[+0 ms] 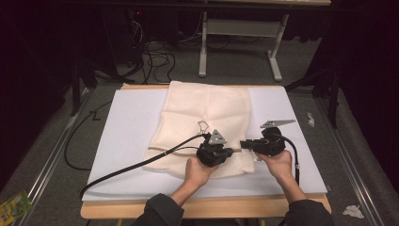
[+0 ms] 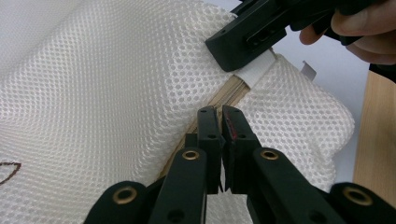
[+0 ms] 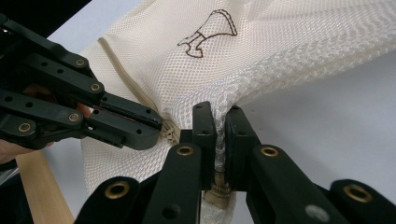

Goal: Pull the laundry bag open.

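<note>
**Mesh bag pinned at its zipper end, both grippers closed**

A cream mesh laundry bag (image 1: pixel 202 125) lay flat on the white board (image 1: pixel 127 141) covering the table, its near edge toward the person. A tan zipper (image 3: pixel 135 88) ran along that near part, and a small brown printed emblem (image 3: pixel 205 32) sat farther up the cloth.

Handling, as judged: light, limp, open-weave fabric that would bunch and stretch rather than slide as one piece. The mesh gave little to bite; the zipper tape and the white tab at the zipper's end (image 2: pixel 259 70) looked the firmest holds. The weave could snag on jaw edges.

The right gripper (image 3: pixel 219 126) had its jaws drawn together on a gathered fold of mesh at the bag's corner, fabric visibly pinched between them. The left gripper (image 2: pixel 219 121) had its jaws nearly touching, tips down at the zipper line; it appeared to grip the zipper pull (image 3: pixel 169 134), but the pull itself was mostly covered by the jaw.

Hard to make out: whether the zipper was open or closed along its length, anything inside the bag, and the bag's near corner under the hands in the high view. Surroundings beyond the table were dark.
</note>
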Demonstrator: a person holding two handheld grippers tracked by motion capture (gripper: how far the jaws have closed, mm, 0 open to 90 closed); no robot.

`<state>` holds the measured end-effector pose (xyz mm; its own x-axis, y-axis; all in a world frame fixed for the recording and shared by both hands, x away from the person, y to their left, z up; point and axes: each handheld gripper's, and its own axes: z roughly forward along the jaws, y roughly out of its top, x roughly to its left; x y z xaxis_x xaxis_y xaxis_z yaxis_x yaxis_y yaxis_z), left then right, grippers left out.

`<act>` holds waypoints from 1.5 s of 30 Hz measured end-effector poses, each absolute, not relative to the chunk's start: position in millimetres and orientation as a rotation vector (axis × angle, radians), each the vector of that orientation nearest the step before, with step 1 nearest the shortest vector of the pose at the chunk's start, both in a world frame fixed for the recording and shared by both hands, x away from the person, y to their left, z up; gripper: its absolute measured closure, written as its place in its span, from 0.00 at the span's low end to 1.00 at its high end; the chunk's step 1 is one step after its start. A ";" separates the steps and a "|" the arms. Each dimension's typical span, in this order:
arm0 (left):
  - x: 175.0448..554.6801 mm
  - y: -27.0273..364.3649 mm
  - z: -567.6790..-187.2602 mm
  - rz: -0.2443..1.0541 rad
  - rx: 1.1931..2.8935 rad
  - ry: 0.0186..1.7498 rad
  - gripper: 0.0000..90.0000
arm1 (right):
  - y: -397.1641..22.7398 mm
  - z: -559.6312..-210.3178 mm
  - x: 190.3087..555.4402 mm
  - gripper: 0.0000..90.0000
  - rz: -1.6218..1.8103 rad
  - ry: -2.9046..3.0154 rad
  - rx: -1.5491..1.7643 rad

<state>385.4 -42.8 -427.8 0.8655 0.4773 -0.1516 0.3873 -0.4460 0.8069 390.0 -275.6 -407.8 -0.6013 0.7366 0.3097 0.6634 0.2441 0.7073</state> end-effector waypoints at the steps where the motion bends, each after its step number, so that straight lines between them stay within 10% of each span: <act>1: 385.5 -42.2 -428.1 0.122 2.087 0.629 0.97 | -275.9 -408.1 390.4 0.96 1.301 2.408 1.358; 45: 388.1 -20.3 -426.3 0.140 2.081 0.655 0.97 | -279.4 -408.1 389.5 0.96 1.234 2.413 1.337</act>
<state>388.1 -20.3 -426.3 0.8518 0.5024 -0.1484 0.3978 -0.4359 0.8073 389.5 -279.4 -408.1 -0.6030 0.7525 0.2648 0.6551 0.2777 0.7027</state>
